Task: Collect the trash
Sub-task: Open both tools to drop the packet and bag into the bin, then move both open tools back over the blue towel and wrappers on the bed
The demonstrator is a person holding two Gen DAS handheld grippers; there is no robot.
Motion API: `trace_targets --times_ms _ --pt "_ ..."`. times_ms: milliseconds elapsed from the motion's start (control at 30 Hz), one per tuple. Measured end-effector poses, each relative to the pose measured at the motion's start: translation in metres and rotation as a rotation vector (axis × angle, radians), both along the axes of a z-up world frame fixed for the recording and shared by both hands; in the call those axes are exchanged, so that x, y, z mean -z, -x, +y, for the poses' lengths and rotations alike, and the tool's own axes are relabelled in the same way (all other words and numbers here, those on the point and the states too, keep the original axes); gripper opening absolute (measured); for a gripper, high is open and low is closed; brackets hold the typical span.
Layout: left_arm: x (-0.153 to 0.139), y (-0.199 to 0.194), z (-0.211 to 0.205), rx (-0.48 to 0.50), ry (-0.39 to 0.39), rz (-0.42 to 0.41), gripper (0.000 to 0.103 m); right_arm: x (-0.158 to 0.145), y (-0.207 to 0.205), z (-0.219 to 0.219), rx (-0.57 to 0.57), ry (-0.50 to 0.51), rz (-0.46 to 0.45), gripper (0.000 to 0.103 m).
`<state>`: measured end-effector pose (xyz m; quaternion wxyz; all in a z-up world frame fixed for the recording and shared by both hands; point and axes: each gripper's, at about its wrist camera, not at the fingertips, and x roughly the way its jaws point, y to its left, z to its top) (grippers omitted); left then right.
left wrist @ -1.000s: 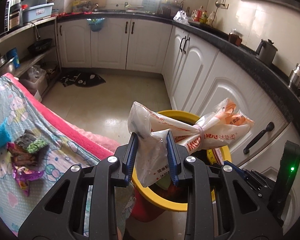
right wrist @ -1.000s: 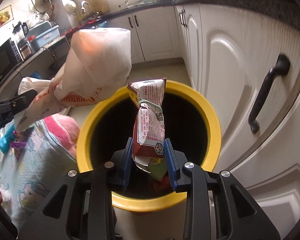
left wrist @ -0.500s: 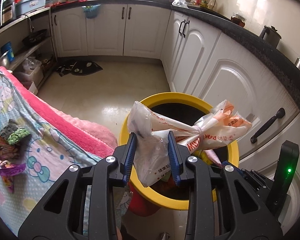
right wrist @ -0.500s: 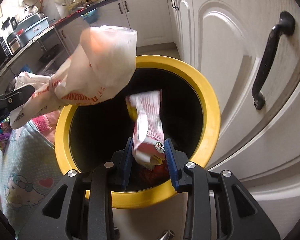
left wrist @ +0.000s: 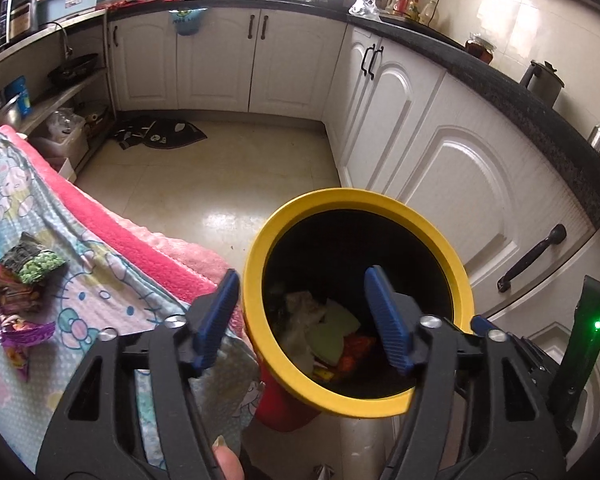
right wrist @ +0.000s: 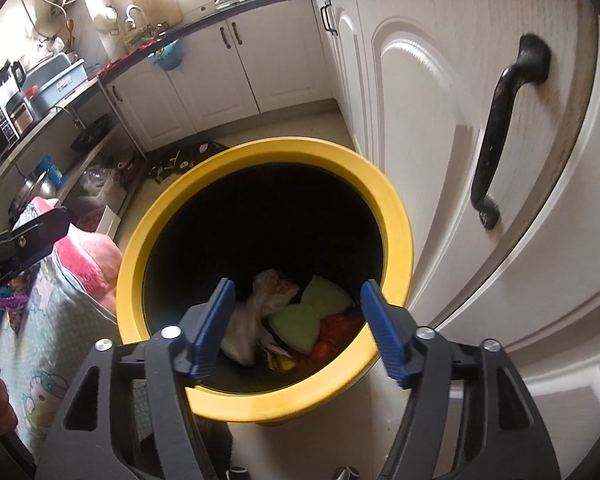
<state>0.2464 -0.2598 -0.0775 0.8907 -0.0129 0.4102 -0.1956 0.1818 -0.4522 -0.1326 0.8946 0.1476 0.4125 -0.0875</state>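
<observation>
A trash bin with a yellow rim stands on the floor below both grippers. My left gripper is open and empty over the bin's left edge. My right gripper is open and empty over the bin's mouth. At the bottom of the bin lie a crumpled white bag, pale green pieces and red wrappers. Several snack wrappers lie on the cartoon-print cloth at the left.
White cabinet doors with black handles stand close on the right of the bin. The cloth-covered table with a pink edge is at the left. A dark mat lies on the tiled floor beyond.
Both grippers have opened. The white and orange bag left the left gripper and the red and white packet left the right one; a white bag now lies in the bin.
</observation>
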Motion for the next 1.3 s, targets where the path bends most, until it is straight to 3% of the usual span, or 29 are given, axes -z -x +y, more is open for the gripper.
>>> trace_targets --times_ms 167,267,1300 --pt "-0.009 0.005 0.01 -0.031 -0.006 -0.029 0.089 -0.009 0.003 0.003 -0.001 0.017 -0.023 0.073" --pt "-0.014 0.008 0.019 -0.055 -0.005 -0.04 0.092 -0.016 0.005 0.004 -0.001 0.026 -0.041 0.079" --pt "-0.081 0.057 0.111 -0.221 0.074 -0.197 0.092 -0.098 0.03 0.069 -0.154 0.063 -0.234 0.084"
